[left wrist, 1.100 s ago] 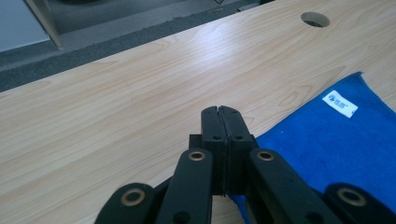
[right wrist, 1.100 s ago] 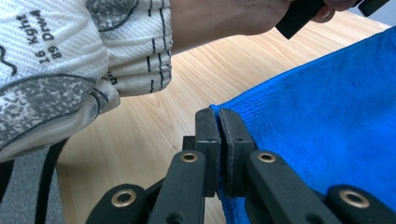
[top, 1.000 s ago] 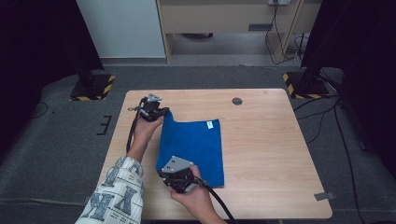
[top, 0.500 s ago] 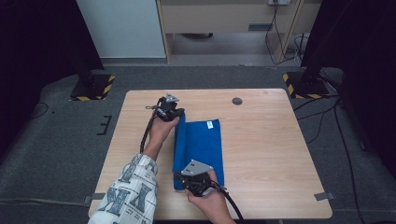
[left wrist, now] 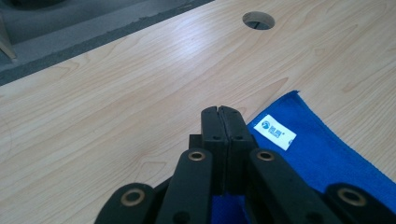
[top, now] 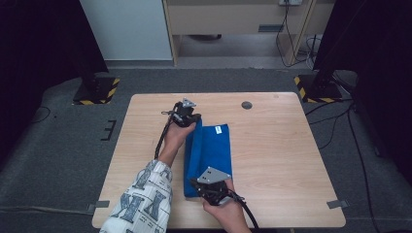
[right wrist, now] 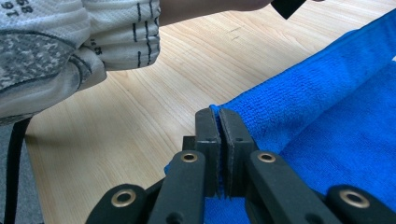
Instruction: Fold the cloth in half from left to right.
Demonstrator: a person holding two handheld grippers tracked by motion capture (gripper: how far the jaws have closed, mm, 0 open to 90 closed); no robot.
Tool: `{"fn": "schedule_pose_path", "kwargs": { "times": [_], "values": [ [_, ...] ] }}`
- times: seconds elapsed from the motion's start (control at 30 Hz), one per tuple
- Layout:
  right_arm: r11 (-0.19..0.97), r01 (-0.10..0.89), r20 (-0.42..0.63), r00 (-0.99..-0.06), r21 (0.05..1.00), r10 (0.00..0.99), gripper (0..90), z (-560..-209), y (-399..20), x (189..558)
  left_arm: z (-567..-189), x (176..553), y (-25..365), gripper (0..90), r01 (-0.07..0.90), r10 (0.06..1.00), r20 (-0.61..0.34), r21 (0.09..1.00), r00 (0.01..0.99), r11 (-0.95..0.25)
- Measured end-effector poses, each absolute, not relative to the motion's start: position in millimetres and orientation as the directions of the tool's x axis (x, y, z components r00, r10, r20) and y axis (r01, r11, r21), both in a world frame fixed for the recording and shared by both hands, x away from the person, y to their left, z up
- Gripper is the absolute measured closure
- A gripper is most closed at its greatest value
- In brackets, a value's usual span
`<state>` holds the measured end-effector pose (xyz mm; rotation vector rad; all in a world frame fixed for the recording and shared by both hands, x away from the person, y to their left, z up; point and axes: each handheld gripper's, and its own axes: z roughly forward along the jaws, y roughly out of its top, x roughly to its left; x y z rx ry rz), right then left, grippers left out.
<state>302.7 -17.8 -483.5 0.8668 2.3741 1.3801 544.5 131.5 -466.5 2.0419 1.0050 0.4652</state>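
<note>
Table (top: 291,160): a pale wooden top spanning the centre of the high view, with a round hole (top: 247,105) near its upper edge; the same hole sits at the top of the left gripper view.

Towel (top: 214,153): a blue cloth lying lengthwise on the table, just left of centre in the high view. Its left edge is lifted and rolled over toward the right, forming a raised fold that runs from the upper gripper down to the lower one. A small white label (top: 218,129) lies near its upper right corner; in the left gripper view the label appears just right of the jaw tips.

Sleeve (top: 143,201): patterned white and grey, at the lower left of the high view and at the upper left of the right gripper view.

Left gripper (top: 190,118): at the towel's upper left corner in the high view. In its own view the jaws are pressed together with only a hairline seam between them, blue cloth showing beneath them.

Right gripper (top: 203,184): at the towel's lower left corner. In its own view the jaws are closed to a narrow slit, pinching the towel's folded edge between the pads.
</note>
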Motion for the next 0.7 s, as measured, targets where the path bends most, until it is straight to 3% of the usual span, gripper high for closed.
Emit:
{"fn": "schedule_pose_path", "kwargs": {
  "times": [0.7],
  "values": [
    [0.361,0.375,0.067,-0.767,0.854,0.638,87.2,-480.2,-42.5,298.1,-463.6,547.4,96.9,89.6,0.490,0.762,-0.030,0.783,0.647,-0.384]
  ]
}}
